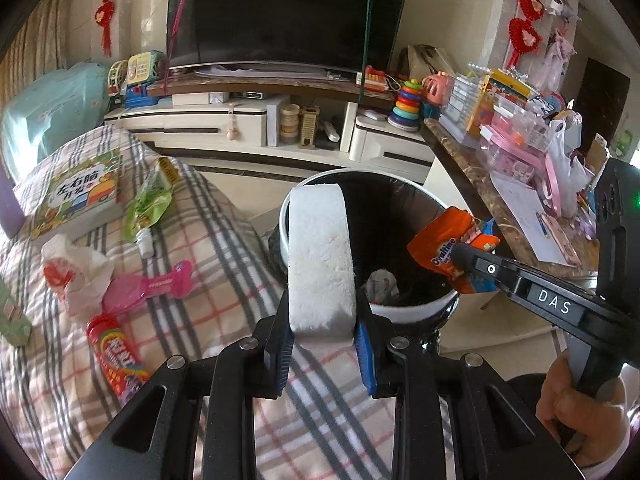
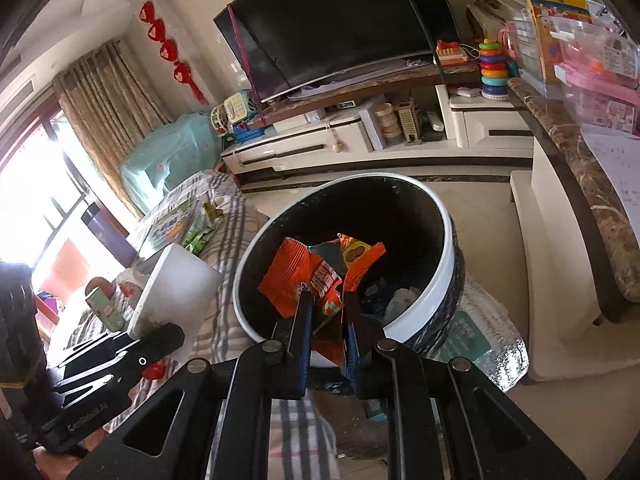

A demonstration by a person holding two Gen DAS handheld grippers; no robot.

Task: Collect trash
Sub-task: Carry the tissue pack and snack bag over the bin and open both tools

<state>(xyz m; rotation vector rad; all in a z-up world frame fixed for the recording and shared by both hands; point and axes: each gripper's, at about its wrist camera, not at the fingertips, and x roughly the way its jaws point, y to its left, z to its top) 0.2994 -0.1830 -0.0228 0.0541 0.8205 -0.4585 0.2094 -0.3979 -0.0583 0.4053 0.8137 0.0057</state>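
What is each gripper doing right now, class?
Left gripper: closed on the white foam block.
Right gripper: closed on the orange wrapper, over the bin.

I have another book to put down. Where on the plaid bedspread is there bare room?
Free: the plaid bedspread between the pink bone-handled brush and the white-rimmed black bin. Crowded: its left side, with the green picture book, green wrapper and red candy tube.
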